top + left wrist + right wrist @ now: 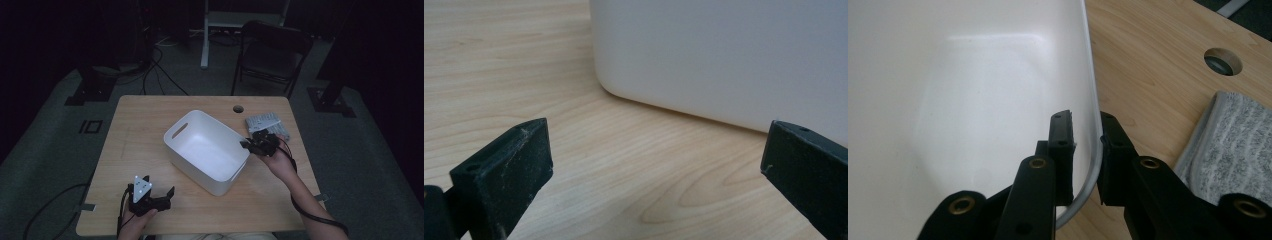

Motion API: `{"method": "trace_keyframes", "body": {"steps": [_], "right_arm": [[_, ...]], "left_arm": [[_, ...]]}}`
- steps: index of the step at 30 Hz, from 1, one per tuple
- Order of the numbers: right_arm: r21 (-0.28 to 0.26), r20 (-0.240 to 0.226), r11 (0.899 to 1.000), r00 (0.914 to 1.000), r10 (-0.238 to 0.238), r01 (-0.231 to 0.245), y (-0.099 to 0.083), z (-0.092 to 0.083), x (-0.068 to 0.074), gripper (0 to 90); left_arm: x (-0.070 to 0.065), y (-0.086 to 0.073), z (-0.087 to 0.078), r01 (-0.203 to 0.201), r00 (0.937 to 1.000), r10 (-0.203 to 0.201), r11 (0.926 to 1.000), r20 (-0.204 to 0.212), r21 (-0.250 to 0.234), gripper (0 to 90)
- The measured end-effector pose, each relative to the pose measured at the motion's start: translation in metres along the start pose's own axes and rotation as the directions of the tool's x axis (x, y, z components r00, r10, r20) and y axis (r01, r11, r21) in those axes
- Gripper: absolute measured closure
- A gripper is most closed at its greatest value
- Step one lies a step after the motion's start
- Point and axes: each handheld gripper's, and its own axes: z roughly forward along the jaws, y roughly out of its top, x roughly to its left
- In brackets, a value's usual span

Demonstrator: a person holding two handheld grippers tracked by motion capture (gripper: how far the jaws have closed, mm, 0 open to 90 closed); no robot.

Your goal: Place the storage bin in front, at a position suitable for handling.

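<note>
From the high view, the right tool (248,143) pinches the near rim of the white bin (205,150), which sits mid-bench (140,140); a grey cloth (266,123) lies just behind that tool, and the left tool (159,196) rests wide, well short of the bin. The room is dark, with a chair (272,50) beyond. In the left gripper view, the jaws gape, the bin wall (724,55) ahead. In the right gripper view, the jaws clamp the thin rim (1094,125): likely light, stiff, smooth plastic, prone to slip.
</note>
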Motion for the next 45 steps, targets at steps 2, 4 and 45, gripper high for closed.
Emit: {"method": "trace_keyframes", "body": {"steps": [2, 4, 45], "right_arm": [[0.000, -0.001, 1.000, 1.0000, -0.001, 0.001, -0.002, -0.002, 0.002, 79.4], [0.002, 0.001, 1.000, 1.0000, -0.005, 0.005, -0.005, -0.005, 0.003, 79.4], [-0.156, -0.047, 0.977, 0.9889, 0.141, -0.147, -0.026, -0.068, 0.014, 43.1]], "left_arm": [[-0.002, 0.000, 0.001, -0.025, 0.9997, 0.025, 0.9990, 0.002, 0.038, 0.4], [-0.002, 0.000, 0.001, -0.024, 0.9996, 0.023, 0.9984, 0.014, 0.051, 0.4], [0.026, 0.101, -0.009, -0.136, 0.9872, 0.138, 0.9903, 0.080, -0.027, 14.8]]}}
